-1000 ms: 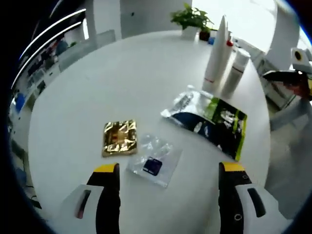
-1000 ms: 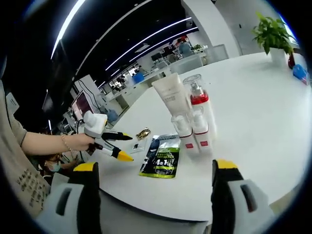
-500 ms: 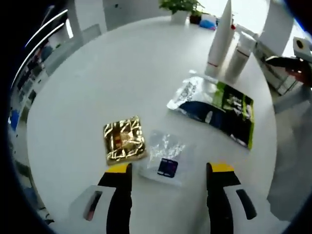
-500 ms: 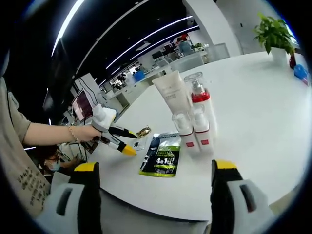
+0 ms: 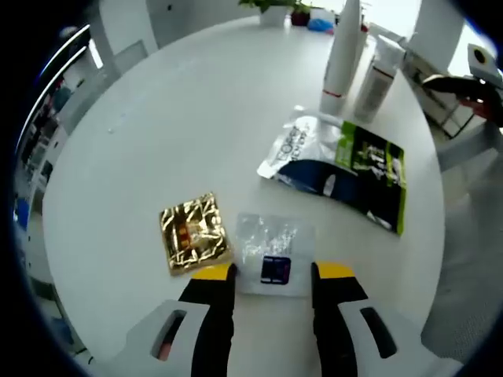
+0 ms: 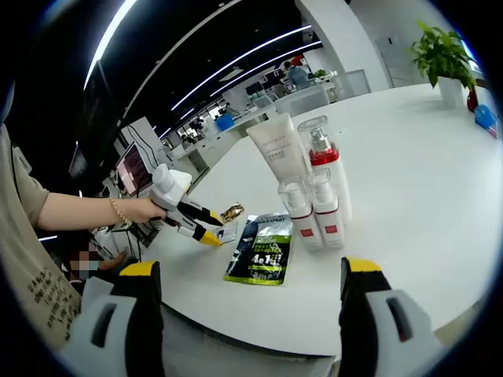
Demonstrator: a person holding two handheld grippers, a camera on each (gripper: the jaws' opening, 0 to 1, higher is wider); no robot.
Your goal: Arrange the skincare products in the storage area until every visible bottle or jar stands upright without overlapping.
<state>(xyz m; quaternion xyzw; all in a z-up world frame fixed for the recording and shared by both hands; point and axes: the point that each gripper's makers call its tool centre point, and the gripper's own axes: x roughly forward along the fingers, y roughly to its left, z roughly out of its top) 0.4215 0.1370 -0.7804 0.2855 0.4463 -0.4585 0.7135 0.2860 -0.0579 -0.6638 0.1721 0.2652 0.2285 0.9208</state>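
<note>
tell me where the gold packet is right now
In the left gripper view the gold packet lies flat on the white table, just left of the clear sachet and ahead of the left gripper.

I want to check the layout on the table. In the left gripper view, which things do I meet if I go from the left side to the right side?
Gold foil sachet → clear sachet with a dark label → silver, green and black pouch, with the tall white bottles standing beyond it.

Gold crinkled sachet, clear sachet (dark blue patch), green-black-silver pouch
</note>
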